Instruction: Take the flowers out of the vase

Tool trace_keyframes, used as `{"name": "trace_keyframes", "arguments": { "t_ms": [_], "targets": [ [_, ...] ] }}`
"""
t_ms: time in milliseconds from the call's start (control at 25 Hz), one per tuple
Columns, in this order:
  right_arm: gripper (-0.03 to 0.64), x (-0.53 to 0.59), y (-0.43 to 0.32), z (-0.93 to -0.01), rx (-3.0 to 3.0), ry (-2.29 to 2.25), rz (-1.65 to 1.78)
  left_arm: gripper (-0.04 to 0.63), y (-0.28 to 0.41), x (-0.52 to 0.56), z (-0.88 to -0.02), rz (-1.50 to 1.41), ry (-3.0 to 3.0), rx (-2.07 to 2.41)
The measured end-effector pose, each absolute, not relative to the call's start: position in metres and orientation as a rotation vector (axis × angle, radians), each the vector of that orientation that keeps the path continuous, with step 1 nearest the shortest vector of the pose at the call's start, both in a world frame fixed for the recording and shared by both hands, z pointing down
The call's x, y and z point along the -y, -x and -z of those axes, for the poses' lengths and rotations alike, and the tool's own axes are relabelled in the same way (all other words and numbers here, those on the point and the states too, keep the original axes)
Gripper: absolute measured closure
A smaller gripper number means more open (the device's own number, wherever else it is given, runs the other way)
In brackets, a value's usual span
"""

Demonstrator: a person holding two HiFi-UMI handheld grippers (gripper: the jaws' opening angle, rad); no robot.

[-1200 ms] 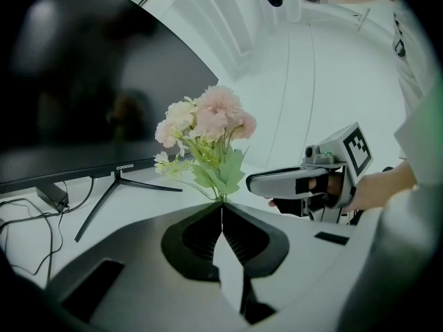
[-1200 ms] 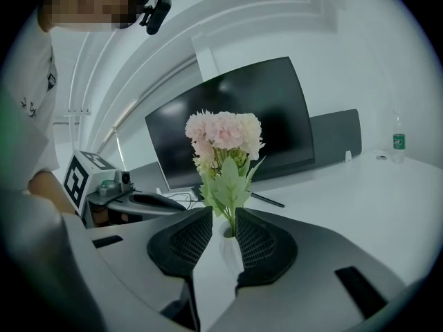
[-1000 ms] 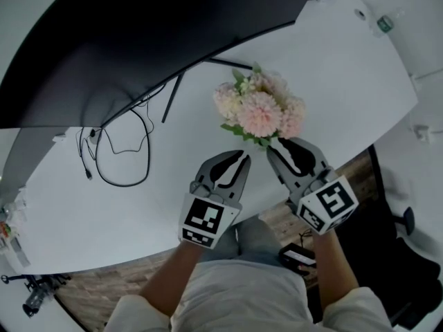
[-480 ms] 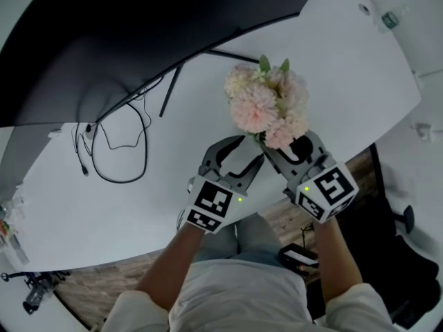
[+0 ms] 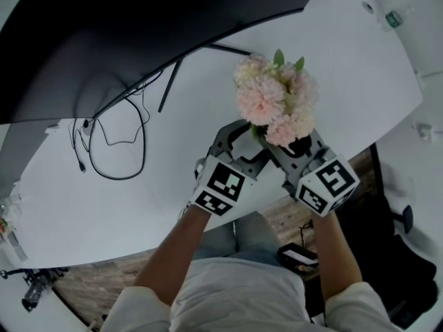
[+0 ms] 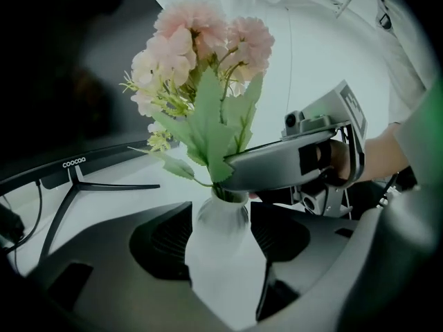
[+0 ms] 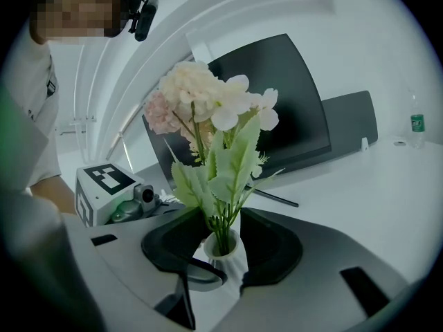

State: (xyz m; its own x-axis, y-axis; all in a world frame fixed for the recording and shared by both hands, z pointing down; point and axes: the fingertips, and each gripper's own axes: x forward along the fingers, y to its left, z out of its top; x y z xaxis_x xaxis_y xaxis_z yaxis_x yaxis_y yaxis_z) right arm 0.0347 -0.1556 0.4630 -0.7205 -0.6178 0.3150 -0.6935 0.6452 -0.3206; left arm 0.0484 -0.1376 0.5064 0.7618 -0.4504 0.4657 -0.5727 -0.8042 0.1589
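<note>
Grey left hand-held gripper (image 5: pixel 246 140), right hand-held gripper (image 5: pixel 294 146), black-and-white marker cubes (image 5: pixel 220 187), pale shirt (image 5: pixel 235 299)

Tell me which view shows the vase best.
The left gripper view: the white vase fills the centre, neck and body visible. The right gripper view shows only its rim and neck, smaller. The head view hides it beneath the flowers.
</note>
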Motion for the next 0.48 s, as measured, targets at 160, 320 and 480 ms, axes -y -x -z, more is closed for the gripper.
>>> {"name": "trace_keyframes", "arguments": {
  "t_ms": [160,320,480],
  "targets": [
    [0.468,0.1563,-0.0339,-0.4628,2.689,-1.088,-0.620,0.331,-0.0541,0.1398,-0.5104,-0.618,-2.677,0.773],
    [0.514,0.1568,-0.0343,-0.4623,2.674,-1.103,-0.596,0.341,-0.0553,0.1379,-0.5150,-0.629,-2.684,0.768],
    [0.526,0.1573,-0.0360,-0.4614,2.667,-1.105,-0.589,0.344,-0.0561,0.1384,-0.5139,-0.615,-2.691,0.769]
  ]
}}
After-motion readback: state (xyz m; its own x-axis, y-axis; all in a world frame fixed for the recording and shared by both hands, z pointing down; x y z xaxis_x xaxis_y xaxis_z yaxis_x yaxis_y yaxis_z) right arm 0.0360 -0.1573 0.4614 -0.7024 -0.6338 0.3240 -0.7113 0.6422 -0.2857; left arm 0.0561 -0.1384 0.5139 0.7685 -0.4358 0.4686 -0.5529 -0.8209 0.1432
